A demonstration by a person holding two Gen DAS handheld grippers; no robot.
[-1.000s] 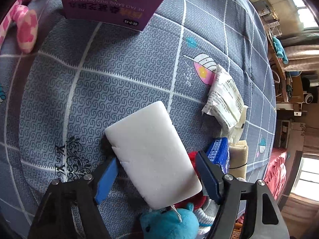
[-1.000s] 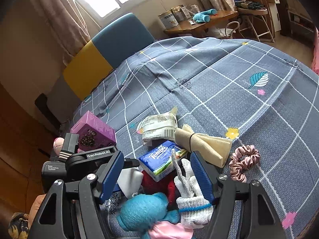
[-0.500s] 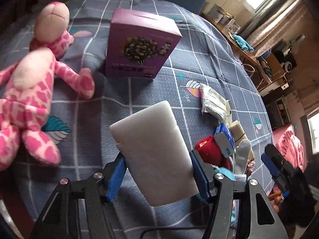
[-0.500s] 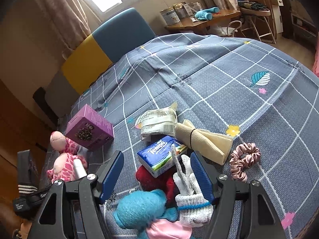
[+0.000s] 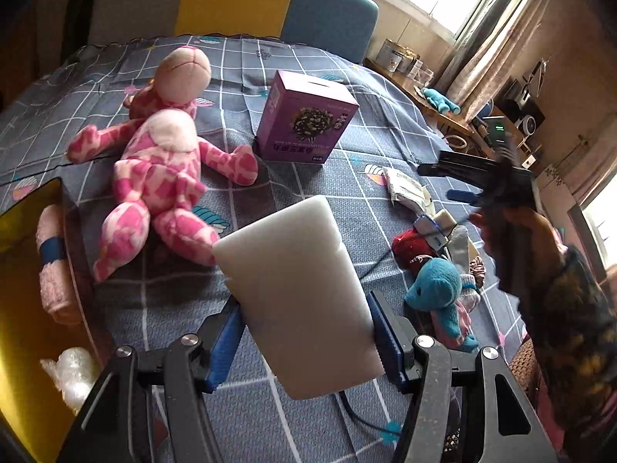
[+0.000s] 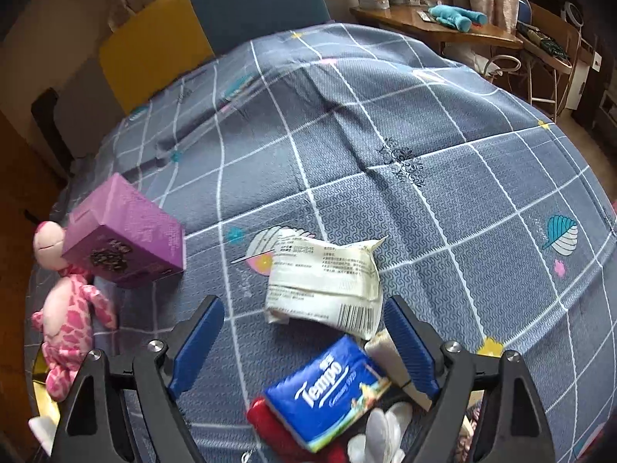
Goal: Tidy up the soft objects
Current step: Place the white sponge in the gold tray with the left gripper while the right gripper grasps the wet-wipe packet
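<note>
My left gripper (image 5: 304,314) is shut on a white foam block (image 5: 293,289), held tilted above the grey checked cloth (image 5: 339,177). A pink plush (image 5: 162,177) lies ahead on the left beside a purple box (image 5: 304,127). My right gripper (image 6: 302,308) hangs over the pile with its jaws opening and its pads touching nothing. Below it lie a white printed packet (image 6: 324,281) and a blue Tempo tissue pack (image 6: 327,389). A red soft thing (image 6: 270,424), a white glove (image 6: 381,436) and a beige cloth (image 6: 389,355) lie around the pack. A blue plush (image 5: 435,289) rests at the pile's near end.
A yellow bin (image 5: 23,223) at the left table edge holds a pink rolled towel (image 5: 54,266) and bubble wrap (image 5: 73,378). A person's hand and patterned sleeve (image 5: 559,308) reach in from the right. A yellow and blue chair back (image 6: 216,19) stands behind the table.
The left gripper closed on the foam block, then lifted it up and left, so the plush and bin came into view. The right gripper moved forward over the pile and its jaws widened.
</note>
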